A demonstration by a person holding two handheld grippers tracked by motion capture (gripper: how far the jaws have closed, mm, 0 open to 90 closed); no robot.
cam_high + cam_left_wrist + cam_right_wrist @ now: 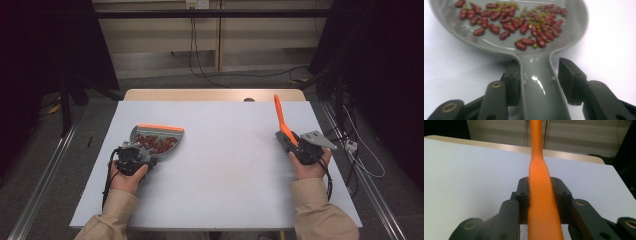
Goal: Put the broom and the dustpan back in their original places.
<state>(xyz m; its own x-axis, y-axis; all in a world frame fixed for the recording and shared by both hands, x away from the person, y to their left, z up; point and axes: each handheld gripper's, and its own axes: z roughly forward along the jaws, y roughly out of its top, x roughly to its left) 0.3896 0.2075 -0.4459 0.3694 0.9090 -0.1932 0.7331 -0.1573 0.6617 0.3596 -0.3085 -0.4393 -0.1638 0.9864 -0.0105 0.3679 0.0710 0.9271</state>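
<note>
While my left gripper (pixel 537 80) sits near desk's left edge, its jaws stand parted around grey dustpan (pixel 156 139) handle: one pad touching handle, other pad clear of it, no grip. Dustpan lies flat on desk (pixel 225 165), left of middle, holding red beans (pixel 509 26) mixed with small green ones. My right gripper (pixel 541 192), near desk's right edge, is clamped on orange brush handle (pixel 541 202), which slants up toward far edge.

The high view looks forward and down over the white table (pixel 220 165); both gripper views sit close above it, sharing its surface.
</note>
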